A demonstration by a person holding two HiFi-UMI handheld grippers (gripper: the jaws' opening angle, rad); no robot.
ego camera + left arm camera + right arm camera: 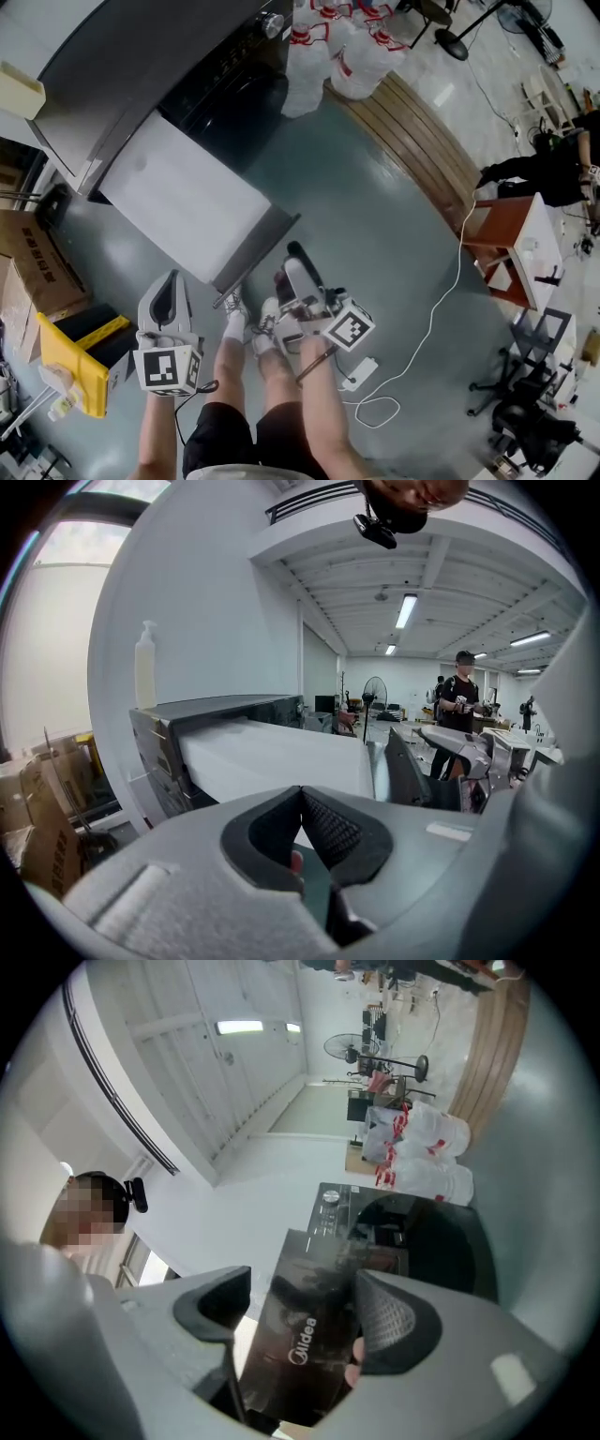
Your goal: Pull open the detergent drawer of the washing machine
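The washing machine (141,56) stands at the upper left of the head view, with a silver knob (272,23) on its dark panel. Its detergent drawer (187,202) is pulled far out, a long white box ending in a dark glossy front panel (258,251). My right gripper (292,258) hovers just right of that panel, open. In the right gripper view the panel (305,1335) shows between the spread jaws of the right gripper (295,1321). My left gripper (169,281) hangs left of the drawer, shut and empty. The left gripper view shows the drawer (272,757) beyond the left gripper (302,799).
White bags with red handles (337,42) and a curved wooden bench (422,141) lie right of the machine. Cardboard boxes (28,262) and a yellow object (70,361) sit at the left. A power strip with white cable (361,373) lies by my feet. A person (459,700) stands far off.
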